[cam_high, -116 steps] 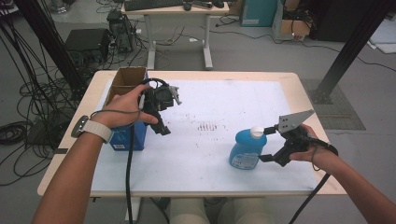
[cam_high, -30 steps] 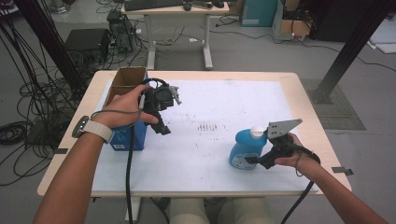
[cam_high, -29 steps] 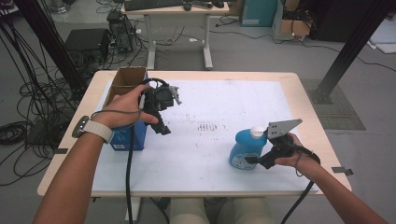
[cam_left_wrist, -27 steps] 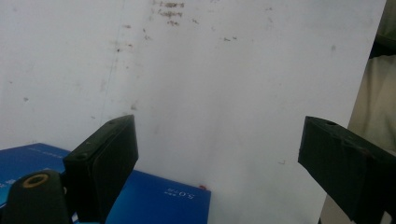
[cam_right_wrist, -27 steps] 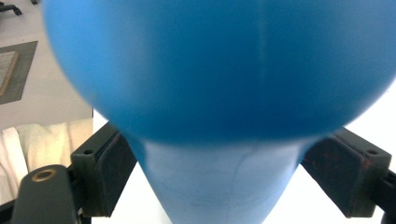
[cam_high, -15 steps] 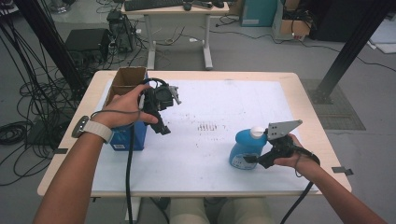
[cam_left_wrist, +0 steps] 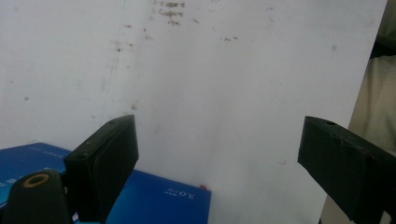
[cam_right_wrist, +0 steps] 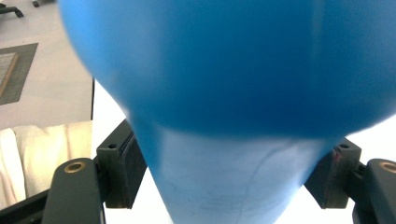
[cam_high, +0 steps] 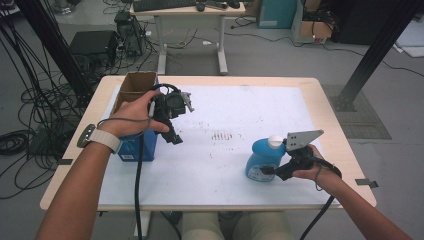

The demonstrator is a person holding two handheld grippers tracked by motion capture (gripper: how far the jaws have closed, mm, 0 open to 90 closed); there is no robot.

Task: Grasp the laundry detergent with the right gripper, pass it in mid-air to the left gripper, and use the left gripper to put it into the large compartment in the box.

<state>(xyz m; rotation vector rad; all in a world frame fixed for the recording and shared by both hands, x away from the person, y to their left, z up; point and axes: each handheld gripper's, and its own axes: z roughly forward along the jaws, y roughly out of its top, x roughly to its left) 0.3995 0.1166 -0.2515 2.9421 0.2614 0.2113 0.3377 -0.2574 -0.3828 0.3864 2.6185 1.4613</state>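
Near the table's [cam_high: 330, 150] front right corner, the right gripper [cam_high: 270, 170] has just been closing on the blue bottle [cam_high: 263, 156], pads against its sides. It should clamp squarely, then lift straight, keeping it upright. Left gripper [cam_high: 175, 137] hangs wide, empty.

- Table [cam_high: 330, 125]: pale wood top, white sheet [cam_high: 235, 110] across it.
- Blue bottle [cam_high: 262, 157] upright, right front.
- Blue box [cam_high: 135, 147] left, open cardboard box [cam_high: 134, 85] behind.

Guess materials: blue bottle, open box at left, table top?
Blue bottle: likely plastic, smooth, slightly glossy, moulded curves, white cap. Open box: cardboard, matte brown inside, printed blue outside. Table: pale wood-look edge, probably laminate; a white matte sheet with scuffs and stains covers most of it.
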